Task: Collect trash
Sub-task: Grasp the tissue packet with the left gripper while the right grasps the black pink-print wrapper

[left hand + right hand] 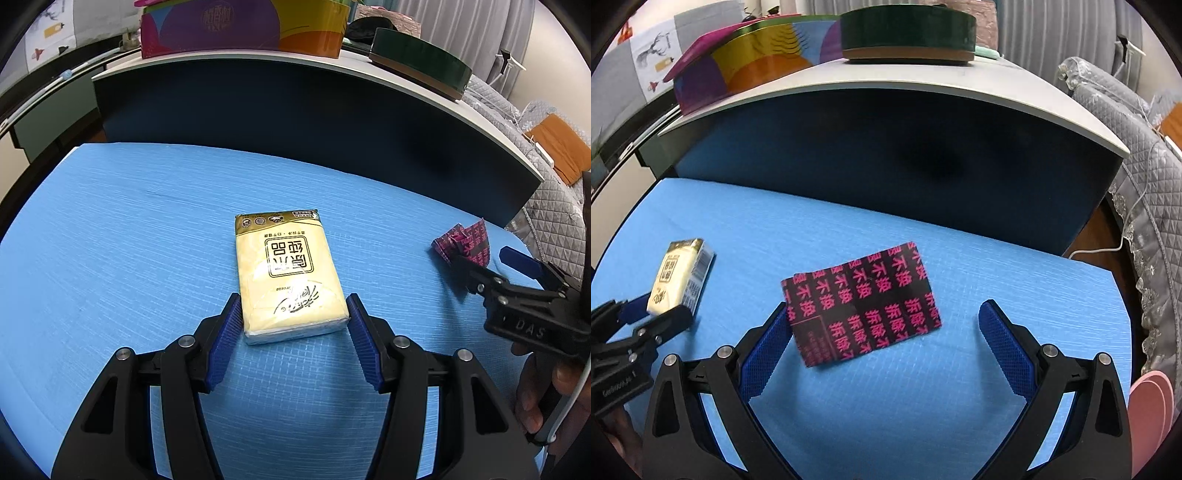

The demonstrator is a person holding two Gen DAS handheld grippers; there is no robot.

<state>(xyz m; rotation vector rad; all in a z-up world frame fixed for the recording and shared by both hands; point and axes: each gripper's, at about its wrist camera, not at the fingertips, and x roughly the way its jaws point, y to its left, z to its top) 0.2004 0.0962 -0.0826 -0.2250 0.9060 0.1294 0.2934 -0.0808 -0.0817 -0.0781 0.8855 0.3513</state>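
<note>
A cream and gold tissue pack (284,266) lies on the blue mat (129,221). My left gripper (293,301) is shut on its near end, one blue pad against each side. In the right wrist view the same pack (672,280) shows at the far left between the left gripper's fingers (676,314). A black wrapper with pink characters (864,302) lies crumpled on the mat (960,406). My right gripper (884,306) stands wide open around it, with the left pad close to the wrapper's edge and the right pad well clear. The left wrist view catches the wrapper (461,240) and the right gripper (480,256) at the right.
Behind the mat rises a dark blue panel (886,155) under a white shelf (923,85). On the shelf sit a colourful box (243,26) and a round green tin (908,29). A grey quilted cover (1145,184) hangs at the right. Something pink (1148,417) is at the lower right.
</note>
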